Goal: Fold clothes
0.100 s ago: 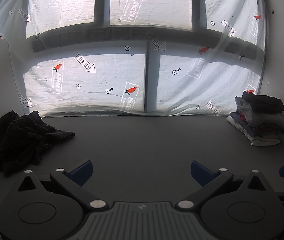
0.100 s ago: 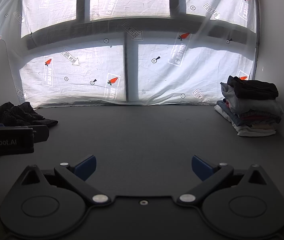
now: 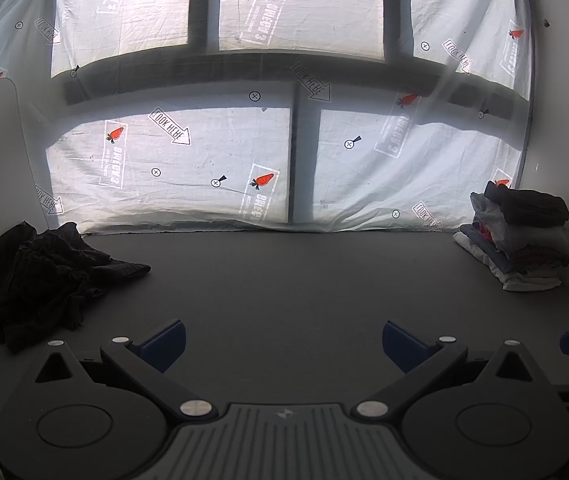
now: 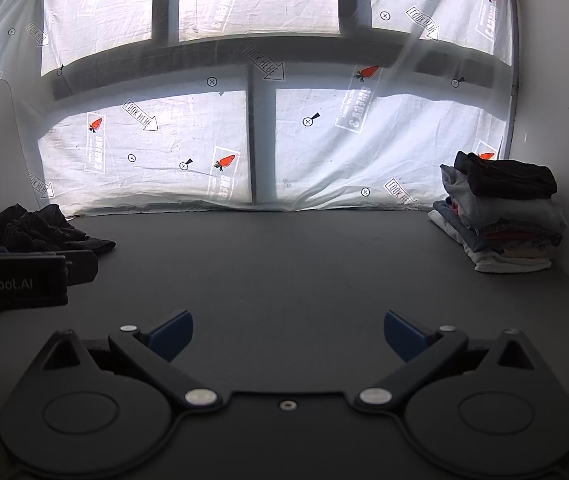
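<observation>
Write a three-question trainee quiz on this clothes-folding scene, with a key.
1. True or false: the left gripper holds a garment.
2. Where is the crumpled black garment? A) far left of the dark table B) on top of the stack C) between the right gripper's fingers
3. Fill in: the top item of the folded stack at far right is ____ in colour.

Key
1. False: its jaws stand open with nothing between them, as do those of the right gripper.
2. A
3. black
</observation>
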A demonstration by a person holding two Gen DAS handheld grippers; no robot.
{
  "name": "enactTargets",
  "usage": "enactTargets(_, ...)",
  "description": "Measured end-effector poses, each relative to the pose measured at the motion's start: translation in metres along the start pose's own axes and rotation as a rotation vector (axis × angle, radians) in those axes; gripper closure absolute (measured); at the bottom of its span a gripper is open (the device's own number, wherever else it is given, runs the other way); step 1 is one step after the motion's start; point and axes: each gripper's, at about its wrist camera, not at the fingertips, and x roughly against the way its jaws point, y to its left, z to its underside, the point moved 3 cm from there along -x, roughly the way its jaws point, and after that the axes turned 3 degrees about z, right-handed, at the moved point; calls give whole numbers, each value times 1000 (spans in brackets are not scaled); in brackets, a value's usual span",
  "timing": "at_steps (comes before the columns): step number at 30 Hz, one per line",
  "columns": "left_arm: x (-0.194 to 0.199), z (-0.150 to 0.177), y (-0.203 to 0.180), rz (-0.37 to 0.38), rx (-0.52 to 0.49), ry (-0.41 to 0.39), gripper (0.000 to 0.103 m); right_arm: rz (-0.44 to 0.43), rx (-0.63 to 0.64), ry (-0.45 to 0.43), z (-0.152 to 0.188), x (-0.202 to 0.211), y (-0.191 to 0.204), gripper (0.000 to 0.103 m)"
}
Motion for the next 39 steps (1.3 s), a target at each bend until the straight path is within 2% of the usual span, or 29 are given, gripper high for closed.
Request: enactTargets(39, -2, -1, 1, -17, -3, 2, 0, 0, 7, -3, -1, -3, 5, 0)
